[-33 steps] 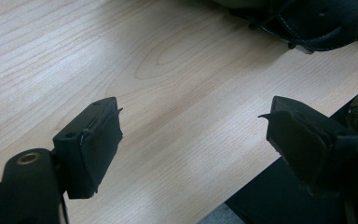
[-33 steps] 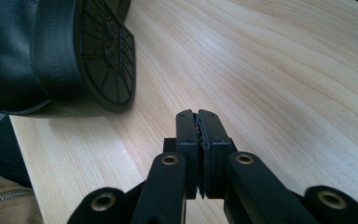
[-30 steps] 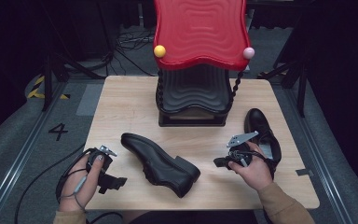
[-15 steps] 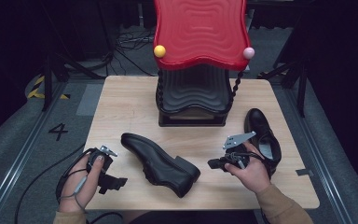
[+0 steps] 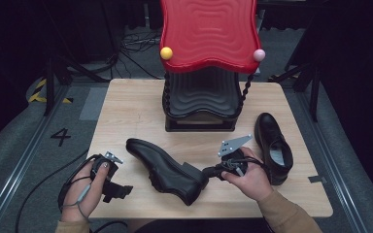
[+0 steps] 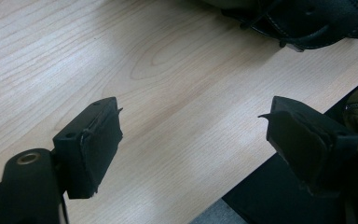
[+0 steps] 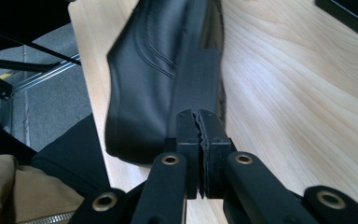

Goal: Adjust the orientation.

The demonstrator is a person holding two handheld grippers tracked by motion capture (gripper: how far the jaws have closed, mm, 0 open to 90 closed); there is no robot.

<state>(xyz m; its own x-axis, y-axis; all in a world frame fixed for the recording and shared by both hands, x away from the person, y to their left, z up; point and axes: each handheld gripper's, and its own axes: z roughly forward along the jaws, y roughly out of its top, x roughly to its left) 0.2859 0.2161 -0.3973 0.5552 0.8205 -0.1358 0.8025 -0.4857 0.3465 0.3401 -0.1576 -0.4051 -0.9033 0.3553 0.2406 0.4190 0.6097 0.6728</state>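
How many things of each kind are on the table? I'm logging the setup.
Black shoes: 2, one on its side, one upright
Red-topped rack: 1
Handheld grippers: 2, left, right
Total: 5

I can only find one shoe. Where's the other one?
In the high view, the upright shoe stands at the table's right, beside the right gripper and right of the red rack.

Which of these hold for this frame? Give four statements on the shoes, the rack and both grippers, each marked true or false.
1. The left gripper is open over bare table. True.
2. The right gripper is open. False: its jaws are pressed together at the heel of the lying shoe.
3. The upright shoe stands on the red-topped rack. False: it stands on the table.
4. The lying shoe rests on its side. True.
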